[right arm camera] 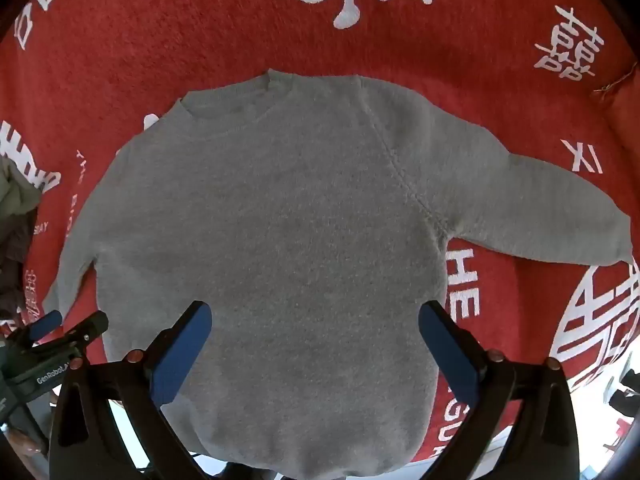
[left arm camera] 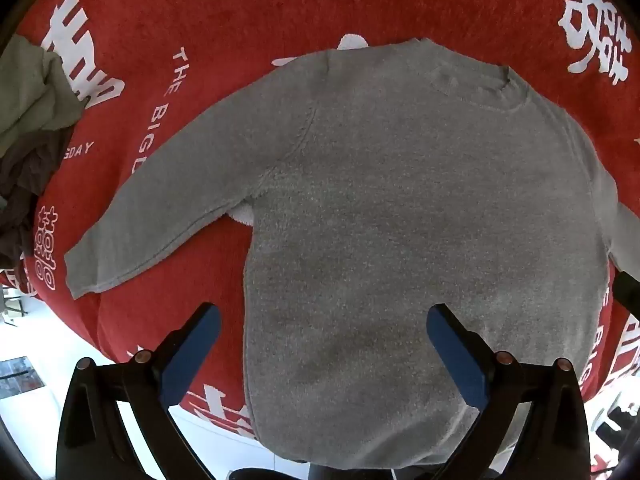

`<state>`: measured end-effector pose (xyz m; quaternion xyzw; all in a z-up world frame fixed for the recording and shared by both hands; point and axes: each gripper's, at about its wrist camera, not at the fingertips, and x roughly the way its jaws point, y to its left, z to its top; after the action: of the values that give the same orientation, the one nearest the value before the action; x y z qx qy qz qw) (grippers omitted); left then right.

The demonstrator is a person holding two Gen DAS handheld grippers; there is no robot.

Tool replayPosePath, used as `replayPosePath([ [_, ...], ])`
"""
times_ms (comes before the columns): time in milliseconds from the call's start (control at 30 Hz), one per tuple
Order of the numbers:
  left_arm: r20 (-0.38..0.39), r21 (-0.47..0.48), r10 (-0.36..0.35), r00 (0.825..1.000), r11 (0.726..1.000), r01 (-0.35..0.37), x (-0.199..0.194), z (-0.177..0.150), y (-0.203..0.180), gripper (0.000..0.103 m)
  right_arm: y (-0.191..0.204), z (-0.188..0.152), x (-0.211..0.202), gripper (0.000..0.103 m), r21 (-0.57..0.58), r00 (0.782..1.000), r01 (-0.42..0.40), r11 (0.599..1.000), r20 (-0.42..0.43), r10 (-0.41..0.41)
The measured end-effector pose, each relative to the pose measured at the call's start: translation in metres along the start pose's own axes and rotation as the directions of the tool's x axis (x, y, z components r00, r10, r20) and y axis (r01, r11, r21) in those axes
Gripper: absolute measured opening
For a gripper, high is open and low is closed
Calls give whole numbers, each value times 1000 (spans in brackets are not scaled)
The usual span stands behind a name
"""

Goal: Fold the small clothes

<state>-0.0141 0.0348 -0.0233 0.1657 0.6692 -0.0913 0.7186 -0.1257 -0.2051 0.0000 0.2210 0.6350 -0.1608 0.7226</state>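
Note:
A small grey sweater (left arm camera: 380, 208) lies flat on a red cloth, collar away from me, both sleeves spread out and angled down; in the right wrist view the grey sweater (right arm camera: 280, 220) fills the middle. My left gripper (left arm camera: 324, 316) hangs open above the sweater's lower left body, blue pads wide apart with nothing between them. My right gripper (right arm camera: 314, 314) is likewise open above the lower body, touching nothing. The left gripper (right arm camera: 70, 326) also shows at the right wrist view's left edge, near the left cuff. The hem hangs over the table's front edge.
A red cloth (left arm camera: 240, 8) with white lettering covers the table. A heap of olive and dark clothes (left arm camera: 28, 120) sits at the left; the same clothes heap (right arm camera: 16, 216) shows in the right wrist view. The front edge drops to a white floor (left arm camera: 48, 344).

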Motion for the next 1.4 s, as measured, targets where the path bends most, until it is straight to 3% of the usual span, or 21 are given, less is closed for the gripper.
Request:
replayPosePath([
  [1300,-5,0,-10,1000,1000,10,6,0,0,103,0,1,0,103,-6,1000,21,1000,8,-21],
  [1400,-6,-2,-14,1000,1000,14,7,1,1,103,2,-3,2,103,-1,1000,-4,1000,5,4],
])
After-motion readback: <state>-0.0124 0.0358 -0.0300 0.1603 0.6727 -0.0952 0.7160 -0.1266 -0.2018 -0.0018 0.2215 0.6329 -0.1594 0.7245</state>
